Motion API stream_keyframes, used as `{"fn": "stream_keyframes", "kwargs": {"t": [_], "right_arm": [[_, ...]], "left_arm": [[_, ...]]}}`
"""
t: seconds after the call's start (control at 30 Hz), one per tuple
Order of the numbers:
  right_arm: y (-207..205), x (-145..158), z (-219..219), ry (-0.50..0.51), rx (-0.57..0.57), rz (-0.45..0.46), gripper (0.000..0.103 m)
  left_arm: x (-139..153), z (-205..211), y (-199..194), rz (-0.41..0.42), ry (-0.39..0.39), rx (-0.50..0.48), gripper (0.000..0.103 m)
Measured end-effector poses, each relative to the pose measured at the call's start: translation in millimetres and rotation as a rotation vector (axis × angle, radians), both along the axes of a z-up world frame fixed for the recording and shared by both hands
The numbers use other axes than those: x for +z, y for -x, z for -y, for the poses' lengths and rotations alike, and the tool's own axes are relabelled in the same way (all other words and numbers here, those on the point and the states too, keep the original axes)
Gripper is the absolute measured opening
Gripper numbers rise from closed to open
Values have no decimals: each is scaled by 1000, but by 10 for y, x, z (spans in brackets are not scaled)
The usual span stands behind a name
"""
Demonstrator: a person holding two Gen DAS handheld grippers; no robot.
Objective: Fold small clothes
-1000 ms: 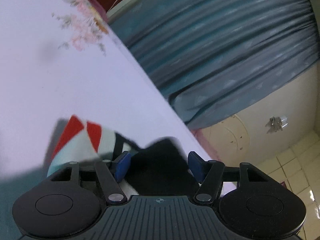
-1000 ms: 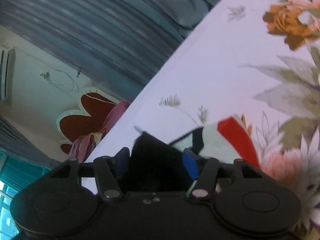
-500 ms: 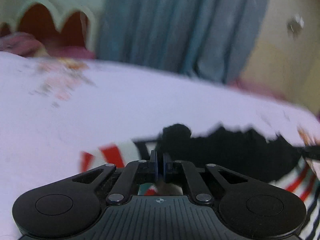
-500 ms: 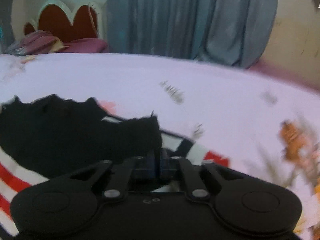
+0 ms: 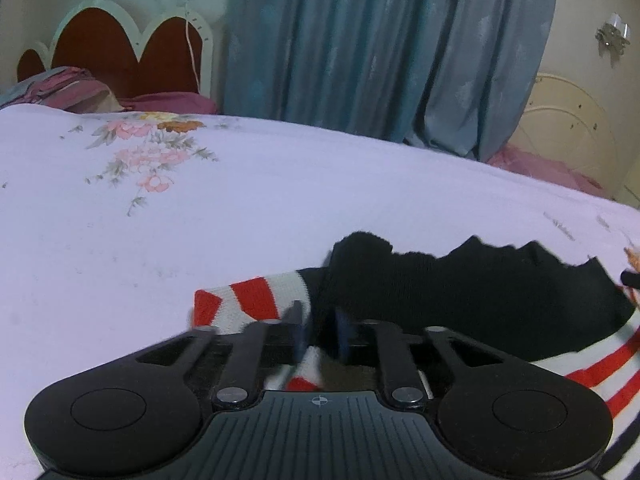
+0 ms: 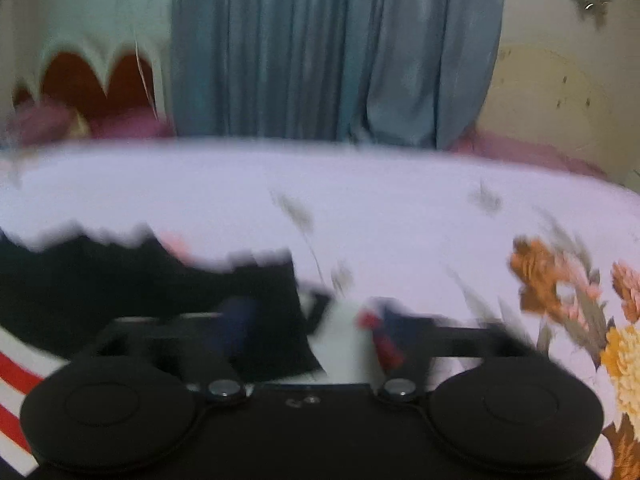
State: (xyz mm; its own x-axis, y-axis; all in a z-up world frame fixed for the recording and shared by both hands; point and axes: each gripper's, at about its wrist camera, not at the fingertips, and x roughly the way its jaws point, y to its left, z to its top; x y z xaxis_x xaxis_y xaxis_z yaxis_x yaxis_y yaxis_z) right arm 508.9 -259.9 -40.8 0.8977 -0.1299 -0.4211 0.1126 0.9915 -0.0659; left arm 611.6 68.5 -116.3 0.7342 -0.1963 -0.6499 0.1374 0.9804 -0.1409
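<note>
A small garment with a black body (image 5: pixel 460 292) and red-and-white striped sleeves (image 5: pixel 248 304) lies on the floral bed sheet (image 5: pixel 240 208). My left gripper (image 5: pixel 318 332) sits over the striped sleeve end, jaws a narrow gap apart, cloth between them. In the blurred right wrist view my right gripper (image 6: pixel 312 324) stands wide open over the garment's black edge (image 6: pixel 248 292) and white sleeve (image 6: pixel 344 340).
A red headboard (image 5: pixel 120 52) with pink pillows (image 5: pixel 80 94) stands at the far left. Blue-grey curtains (image 5: pixel 380 52) hang behind the bed. A cream cabinet (image 5: pixel 572 128) stands at the right. Floral prints (image 6: pixel 560 280) mark the sheet.
Half a second ago both grippers were shut on the garment. Now the right has opened wide and the left has opened a little, with the garment lying on the sheet.
</note>
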Motion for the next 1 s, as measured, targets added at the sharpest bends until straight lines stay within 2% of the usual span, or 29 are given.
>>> {"fn": "stream_keyframes", "kwargs": {"t": [0.03, 0.07, 0.1, 0.13, 0.23, 0.3, 0.37, 0.43, 0.47, 0.5, 0.53, 0.57, 0.6, 0.63, 0.7, 0.73, 0.77, 0.8, 0.83, 0.87, 0.9, 1.0], "right_arm": [[49, 58, -94, -6, 43, 25, 64], [35, 74, -186, -13, 86, 9, 52], [-13, 77, -330, -10, 141, -25, 34], [-47, 65, -463, 5, 176, -48, 31], [-210, -42, -856, 4, 269, -111, 32], [-303, -135, -1023, 9, 308, -151, 37], [-338, -230, -1060, 37, 325, -185, 39], [-288, -237, -879, 38, 349, -183, 42], [-247, -219, -726, 51, 323, -177, 42], [-199, -192, -530, 70, 245, -158, 42], [-139, -157, -350, 80, 152, -147, 40], [-94, -158, -67, 48, 64, -137, 40], [-65, -169, 121, 0, 40, -138, 55], [-51, -175, 224, -33, 38, -145, 57], [-54, -134, 179, -3, 46, -154, 54], [-21, -90, 114, 19, 30, -138, 37], [52, -24, 57, 21, 27, -108, 28], [153, 39, -4, 4, 53, -76, 25], [241, 66, -75, -12, 97, -60, 30], [292, 56, -217, -7, 161, -69, 30], [306, 18, -350, 5, 209, -88, 28], [326, -175, -683, 44, 315, -142, 33]], "left_arm": [[8, 53, 4, 26, -1, 8, 35], [68, 164, 54, 60, 5, -8, 38], [96, 294, 73, 75, 8, -38, 43], [121, 481, 89, 76, 15, -82, 45], [65, 928, 79, 40, 39, -194, 45], [-26, 1139, 77, 10, 11, -249, 46], [-138, 1101, 52, -23, -22, -247, 49], [-148, 847, 110, 3, -32, -240, 49], [-159, 724, 150, 18, -76, -216, 49], [-183, 589, 188, 29, -107, -197, 49], [-195, 414, 226, 36, -69, -198, 49], [-189, 333, 247, 36, -41, -198, 49], [-179, 340, 262, 38, -57, -204, 49], [-181, 436, 276, 43, -104, -205, 49], [-166, 583, 302, 44, -152, -171, 49], [-125, 634, 333, 47, -163, -157, 49], [-62, 699, 404, 66, -154, -164, 50], [13, 770, 472, 83, -128, -189, 52], [61, 892, 551, 93, -103, -228, 60], [65, 980, 612, 96, -92, -252, 64], [51, 1081, 663, 90, -80, -277, 66], [-79, 1275, 695, 35, -72, -301, 66]]}}
